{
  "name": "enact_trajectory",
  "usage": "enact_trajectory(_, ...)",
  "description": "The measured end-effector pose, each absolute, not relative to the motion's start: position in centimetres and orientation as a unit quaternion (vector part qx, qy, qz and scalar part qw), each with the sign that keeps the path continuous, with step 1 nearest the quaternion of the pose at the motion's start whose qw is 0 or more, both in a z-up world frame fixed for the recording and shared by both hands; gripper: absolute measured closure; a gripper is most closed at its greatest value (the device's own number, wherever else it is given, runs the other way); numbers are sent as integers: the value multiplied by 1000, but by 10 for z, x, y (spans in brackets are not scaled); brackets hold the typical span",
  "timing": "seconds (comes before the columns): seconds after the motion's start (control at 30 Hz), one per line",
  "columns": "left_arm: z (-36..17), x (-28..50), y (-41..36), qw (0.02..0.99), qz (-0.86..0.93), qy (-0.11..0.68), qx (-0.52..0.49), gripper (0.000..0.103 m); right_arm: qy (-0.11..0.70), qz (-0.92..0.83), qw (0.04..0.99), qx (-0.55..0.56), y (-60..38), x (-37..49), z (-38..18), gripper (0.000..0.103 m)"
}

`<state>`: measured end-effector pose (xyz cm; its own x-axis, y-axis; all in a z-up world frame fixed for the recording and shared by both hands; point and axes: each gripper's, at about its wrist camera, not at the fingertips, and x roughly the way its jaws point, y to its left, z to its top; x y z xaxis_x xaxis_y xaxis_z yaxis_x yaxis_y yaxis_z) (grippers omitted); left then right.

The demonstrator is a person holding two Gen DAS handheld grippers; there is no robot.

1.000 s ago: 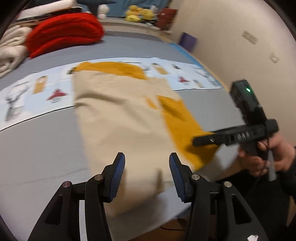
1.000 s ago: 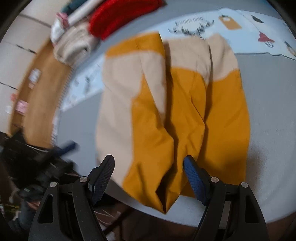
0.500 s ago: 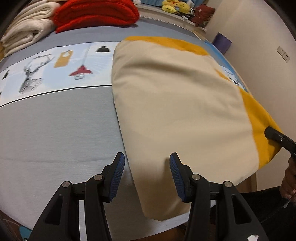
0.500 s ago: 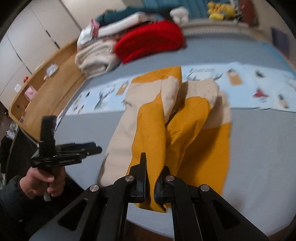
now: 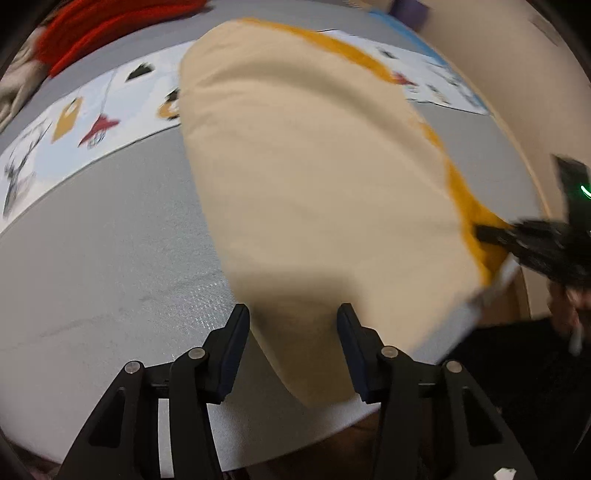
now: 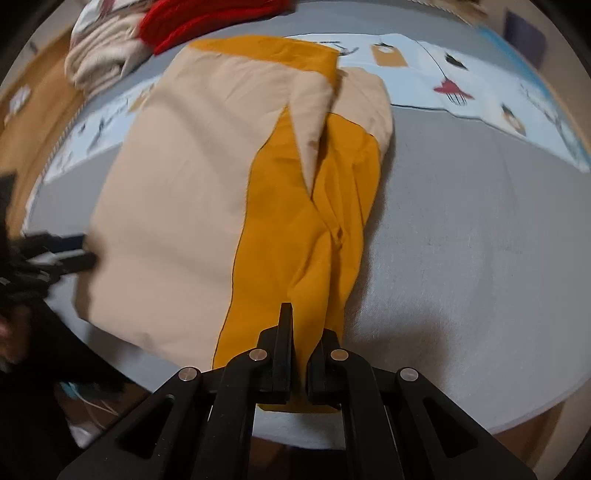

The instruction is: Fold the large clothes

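Observation:
A large beige and mustard garment (image 5: 314,184) lies lengthwise on the grey surface (image 5: 110,258). Its near beige corner lies between the fingers of my left gripper (image 5: 291,332), which stands open just above it; the pads do not press the cloth. In the right wrist view the garment (image 6: 177,206) shows a mustard half with folds running down it. My right gripper (image 6: 304,343) is shut on the near edge of that mustard part (image 6: 295,221). Each gripper shows blurred in the other's view: the right gripper (image 5: 517,236) at the garment's right edge, the left gripper (image 6: 62,254) at its left.
A folded red blanket (image 6: 207,18) and a cream folded stack (image 6: 107,59) sit at the far end. A pale printed strip (image 5: 74,122) crosses the surface under the garment. Bare grey surface (image 6: 461,258) lies right of the garment. A wall (image 5: 498,55) stands beyond the right edge.
My right gripper closed on the garment's mustard near edge and has moved closer to the surface. My left gripper came down over the beige corner, still open.

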<state>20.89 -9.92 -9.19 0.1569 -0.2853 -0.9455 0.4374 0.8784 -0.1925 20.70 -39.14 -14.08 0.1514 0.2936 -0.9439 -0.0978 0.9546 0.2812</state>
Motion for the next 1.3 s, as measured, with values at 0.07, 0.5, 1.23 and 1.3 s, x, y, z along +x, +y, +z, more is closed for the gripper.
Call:
enact_trajectory(0.07,-113,204,-98,735,-233,630,94,55,645,134,749,77,-391,210,-147,98)
enact_trajectory(0.5,-118,210,-94,728,-228,640,96,54,499,122,844,156,-425,231,-87,53)
enact_trajectory(1.23,-121,225,-82,731,-233,640,47,52,511,115,757,390,-437,405,-192,100)
enact_trajectory(1.3,-120,224,-80,730,-246,637,37,51,475,96,782,392,-452,402,-182,101)
